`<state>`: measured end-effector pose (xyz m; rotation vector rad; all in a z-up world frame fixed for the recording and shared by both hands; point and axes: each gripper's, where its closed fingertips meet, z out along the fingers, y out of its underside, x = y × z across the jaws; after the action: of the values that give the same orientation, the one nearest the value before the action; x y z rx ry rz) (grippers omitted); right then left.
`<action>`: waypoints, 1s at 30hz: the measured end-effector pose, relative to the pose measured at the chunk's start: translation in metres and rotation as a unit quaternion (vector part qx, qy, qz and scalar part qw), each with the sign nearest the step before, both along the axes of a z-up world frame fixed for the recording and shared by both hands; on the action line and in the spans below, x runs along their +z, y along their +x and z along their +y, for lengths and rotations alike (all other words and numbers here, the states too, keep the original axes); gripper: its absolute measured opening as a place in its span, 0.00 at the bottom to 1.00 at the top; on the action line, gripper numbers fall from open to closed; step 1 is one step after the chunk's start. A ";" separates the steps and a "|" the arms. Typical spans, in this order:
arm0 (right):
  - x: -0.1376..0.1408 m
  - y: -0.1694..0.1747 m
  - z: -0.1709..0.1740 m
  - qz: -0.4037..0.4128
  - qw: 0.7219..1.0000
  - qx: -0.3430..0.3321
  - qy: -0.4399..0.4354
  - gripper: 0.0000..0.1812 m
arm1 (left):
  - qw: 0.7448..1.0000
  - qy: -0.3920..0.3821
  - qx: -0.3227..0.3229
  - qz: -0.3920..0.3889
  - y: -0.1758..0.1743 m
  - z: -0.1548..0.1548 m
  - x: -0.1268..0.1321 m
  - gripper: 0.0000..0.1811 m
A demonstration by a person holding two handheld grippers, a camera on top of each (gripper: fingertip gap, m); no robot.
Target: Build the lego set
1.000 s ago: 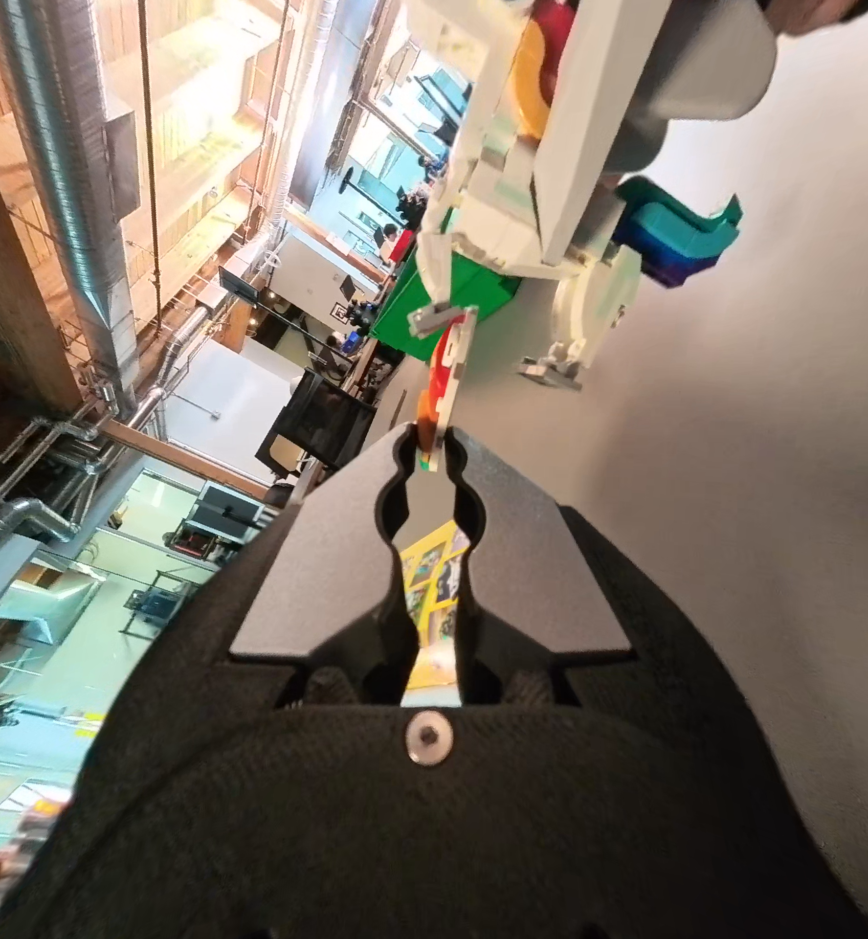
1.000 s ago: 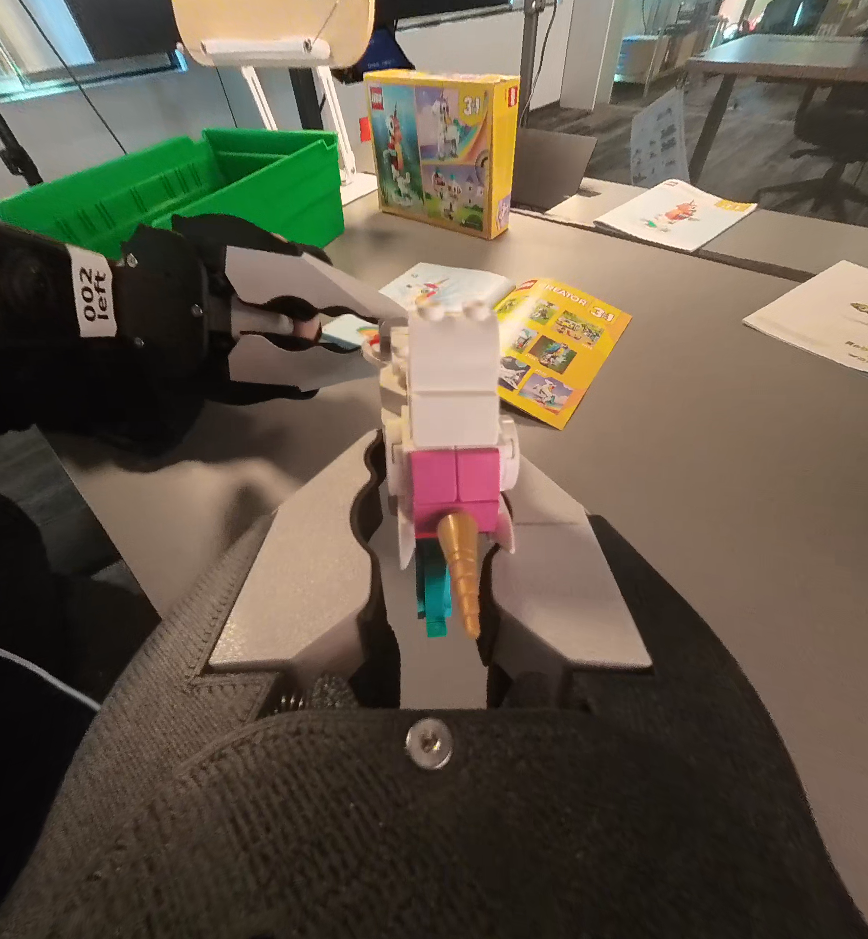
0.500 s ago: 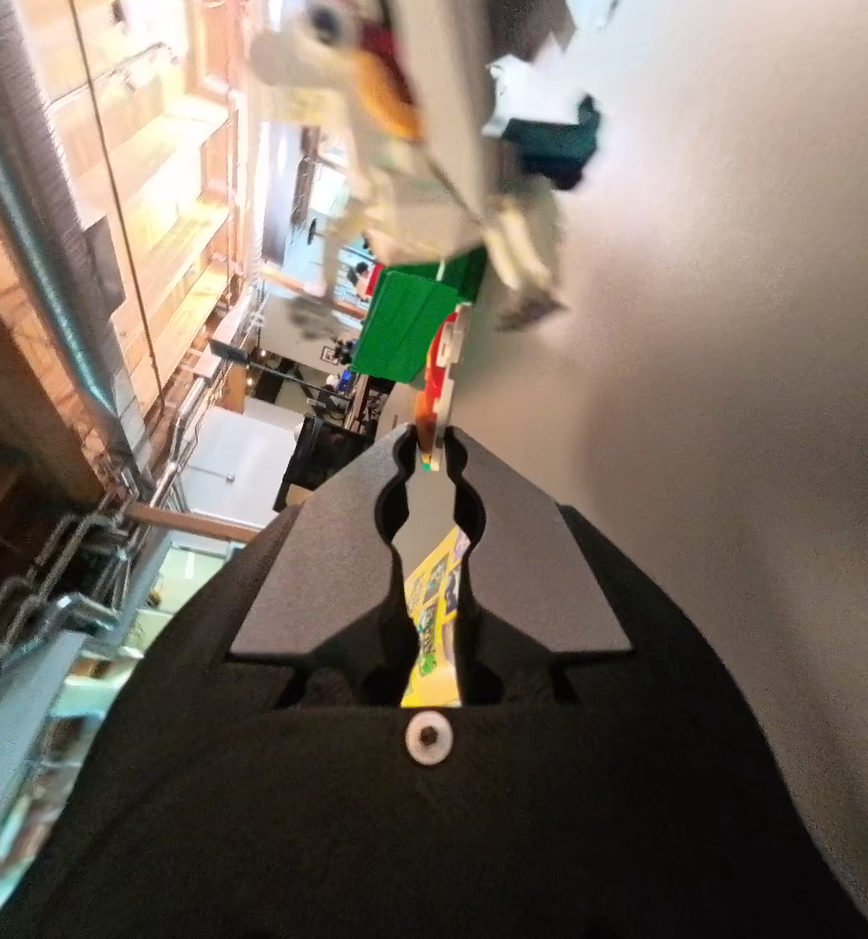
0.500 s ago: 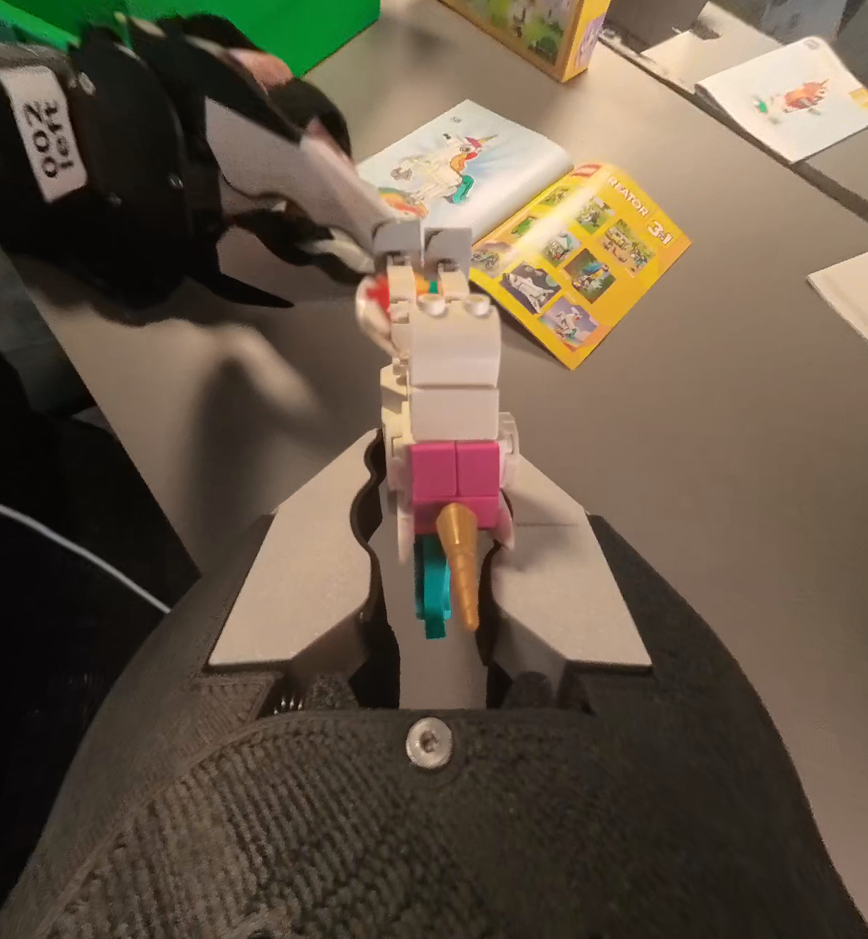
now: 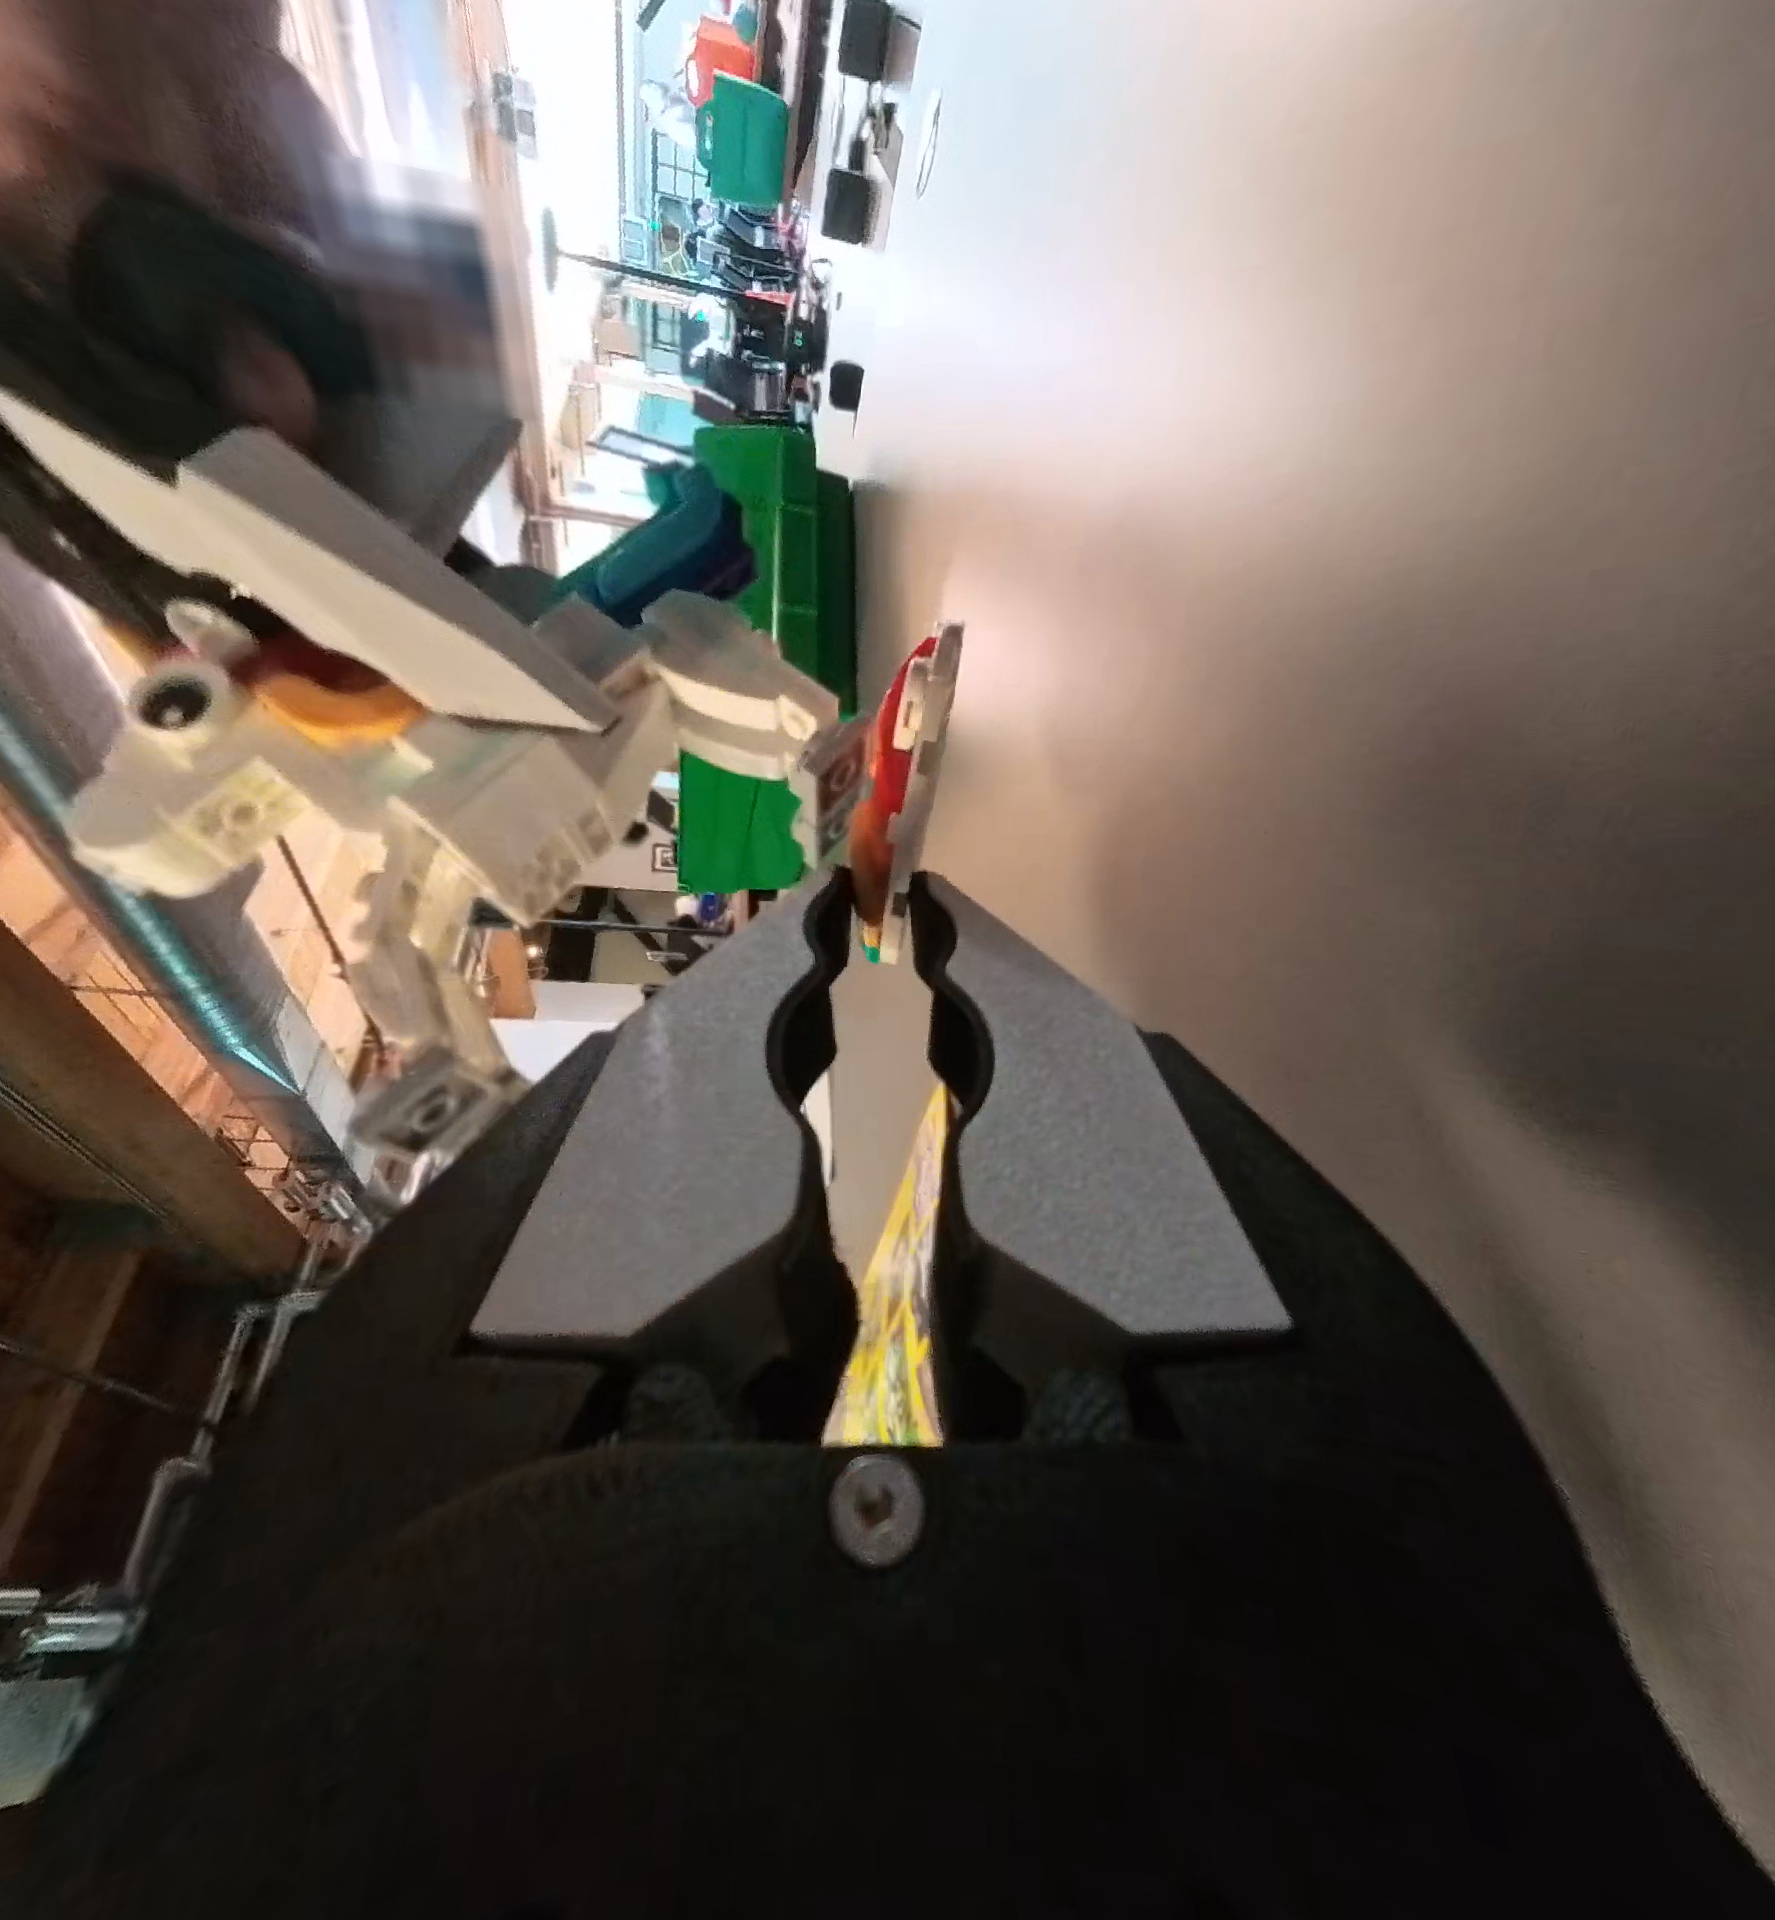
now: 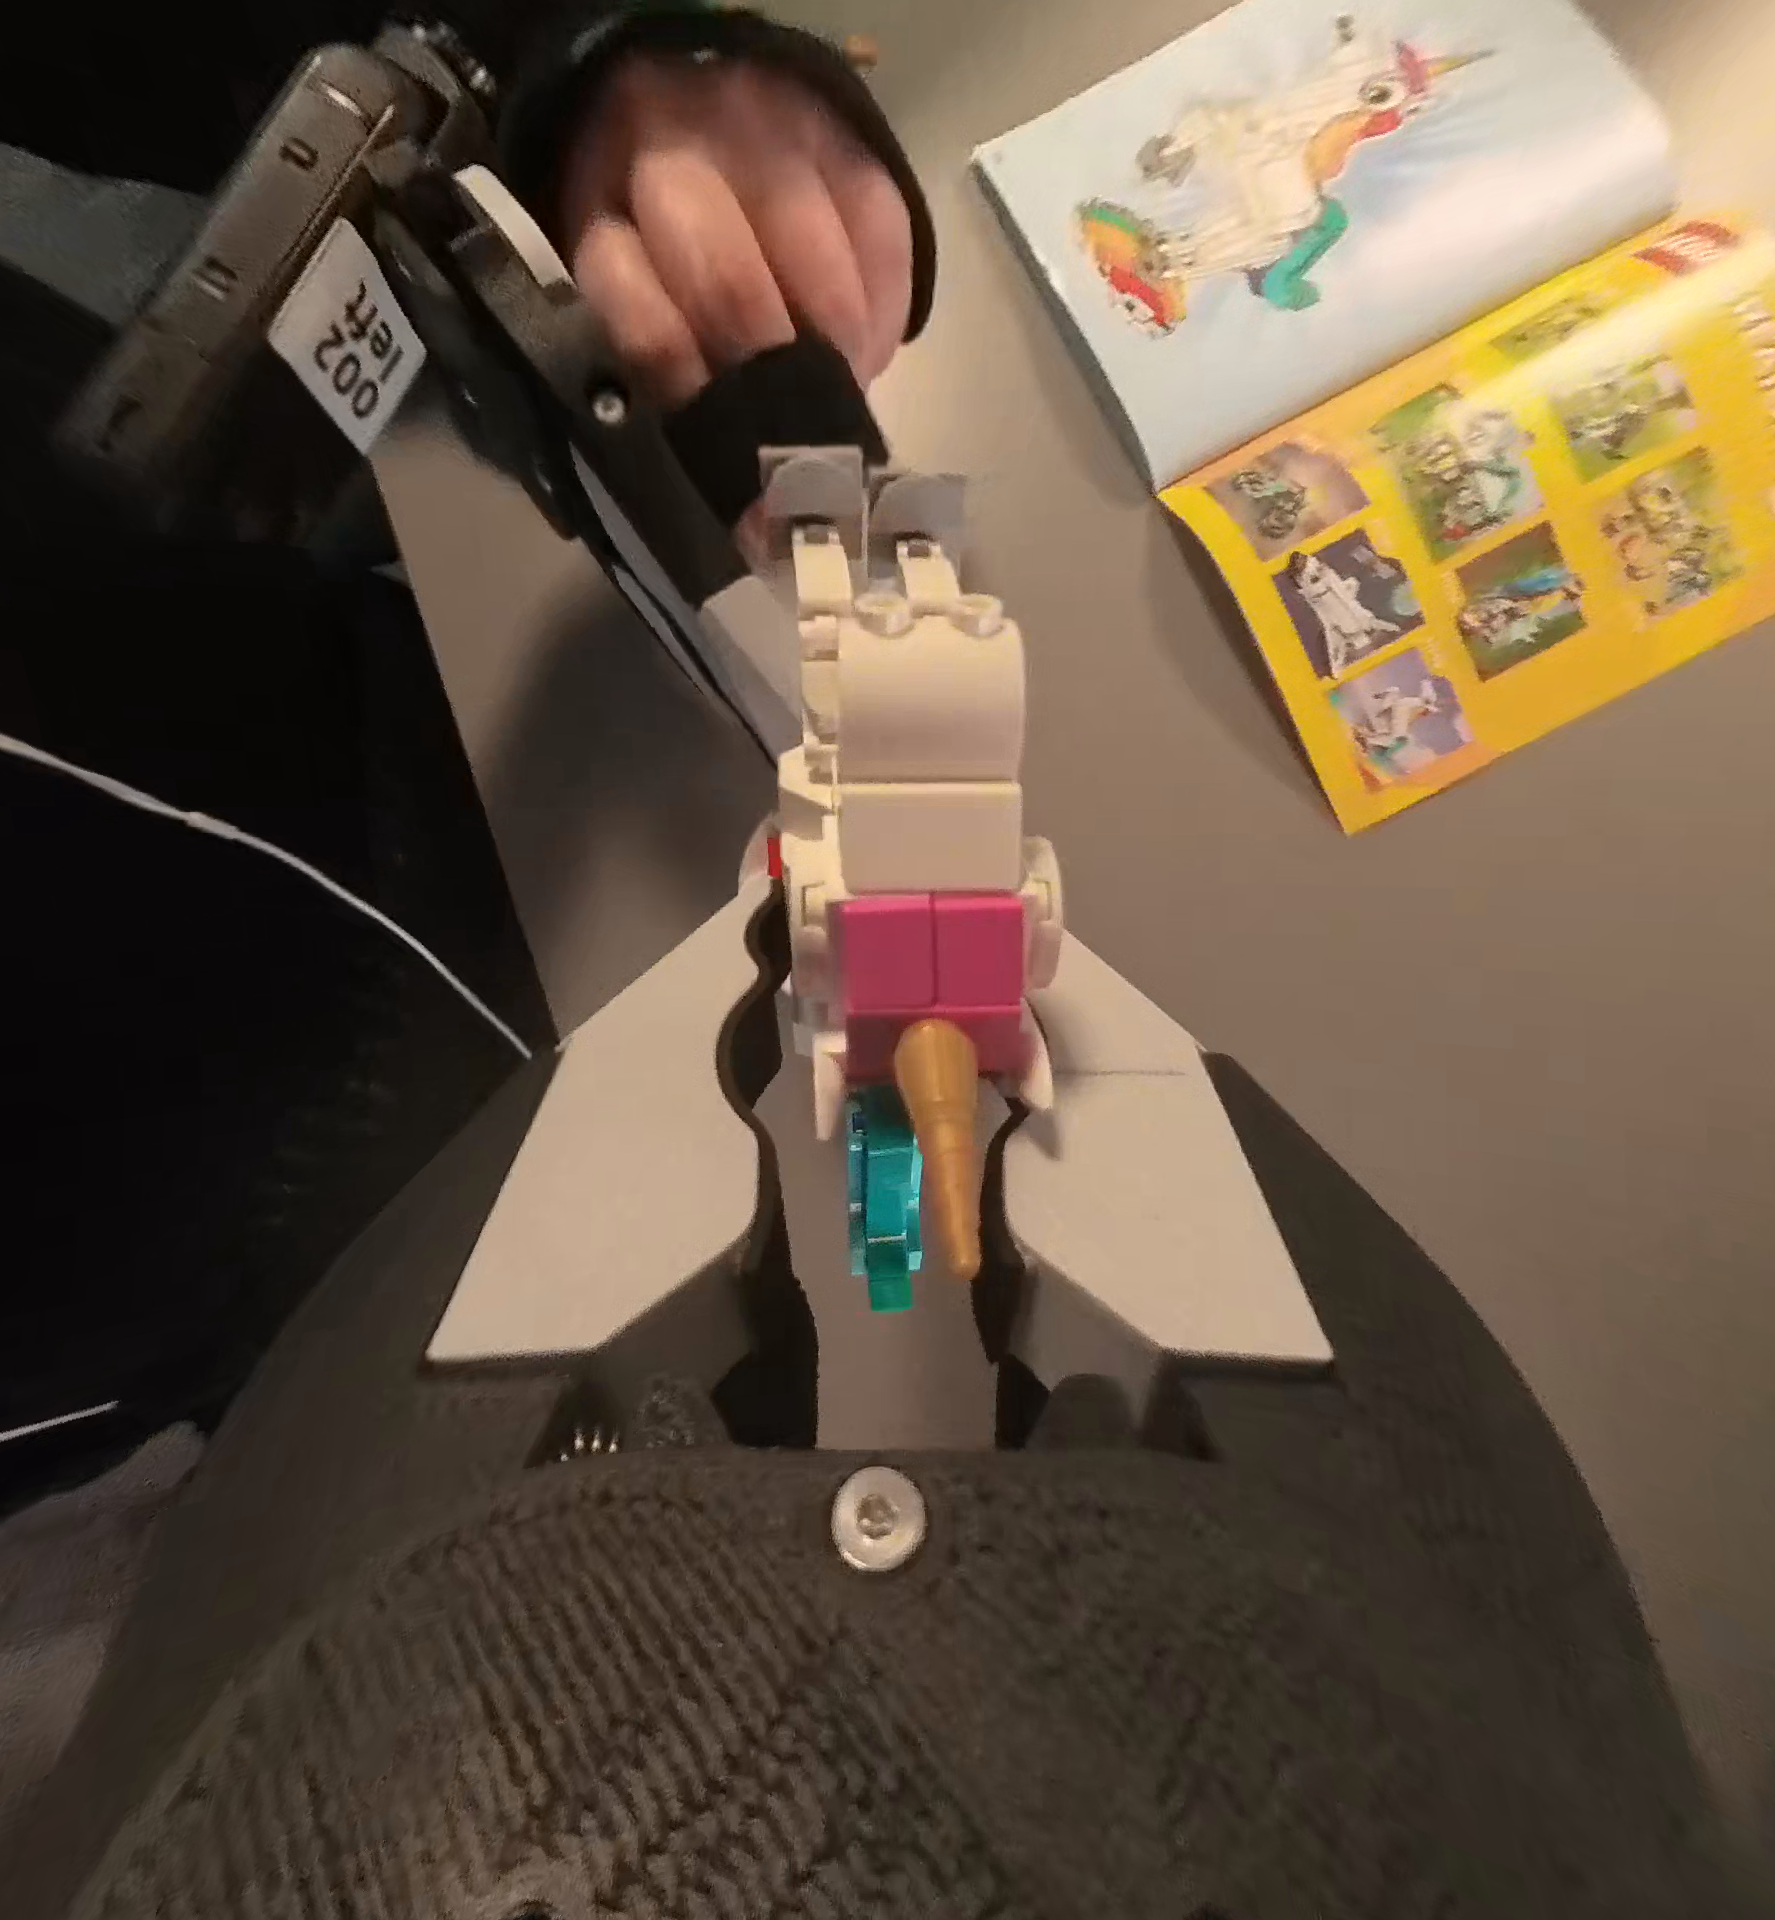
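1. In the right wrist view, the left gripper [image 6: 758, 582] reaches in from the upper left, held by a person's hand [image 6: 748, 249] in a black fingerless glove; its tip sits just beside the far end of the model, and its fingers' gap is hidden there.
2. In the middle, the right gripper [image 6: 888, 997] has its fingers closed on the white lego unicorn [image 6: 924, 769], gripping it at the pink head blocks, with the gold horn [image 6: 940, 1143] and a teal piece [image 6: 888, 1195] pointing back toward the camera.
3. To the right, a pale blue instruction booklet [image 6: 1330, 197] and a yellow leaflet [image 6: 1548, 530] lie flat on the grey tabletop [image 6: 1382, 1039].
4. In the left wrist view, the unicorn [image 5: 426, 769] hangs at left, blurred.
5. At centre, the left gripper's [image 5: 881, 909] fingers stand narrow, pinching a flat red-and-orange rainbow piece [image 5: 904, 769] whose far end is just beside the unicorn's rear.
6. Behind it is a green bin [image 5: 800, 582].
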<state>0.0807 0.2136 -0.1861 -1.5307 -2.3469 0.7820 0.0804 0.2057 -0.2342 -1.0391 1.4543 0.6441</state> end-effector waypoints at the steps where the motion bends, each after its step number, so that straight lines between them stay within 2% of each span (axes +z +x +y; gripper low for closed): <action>1: -0.002 0.000 0.000 -0.016 1.000 0.006 0.005 0.19 | 1.000 0.002 -0.001 0.002 0.001 0.000 0.000 0.06; 9: -0.016 -0.006 0.001 -0.116 0.992 0.016 0.055 0.19 | 1.000 0.006 0.011 0.027 0.001 0.001 -0.007 0.06; 15: -0.021 -0.014 -0.002 -0.141 0.987 0.006 0.077 0.19 | 0.999 -0.001 0.028 0.025 -0.002 0.004 -0.009 0.06; 24: -0.006 -0.029 -0.001 -0.062 0.996 -0.051 -0.035 0.19 | 0.999 0.010 0.042 -0.011 -0.005 0.008 0.003 0.06; 30: 0.004 -0.037 0.000 0.012 0.996 -0.066 -0.058 0.19 | 0.998 0.004 0.049 -0.041 -0.009 0.010 0.009 0.06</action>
<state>0.0432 0.2135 -0.1825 -1.6929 -2.1913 0.9130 0.0710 0.2161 -0.2255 -1.1224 1.3355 0.6689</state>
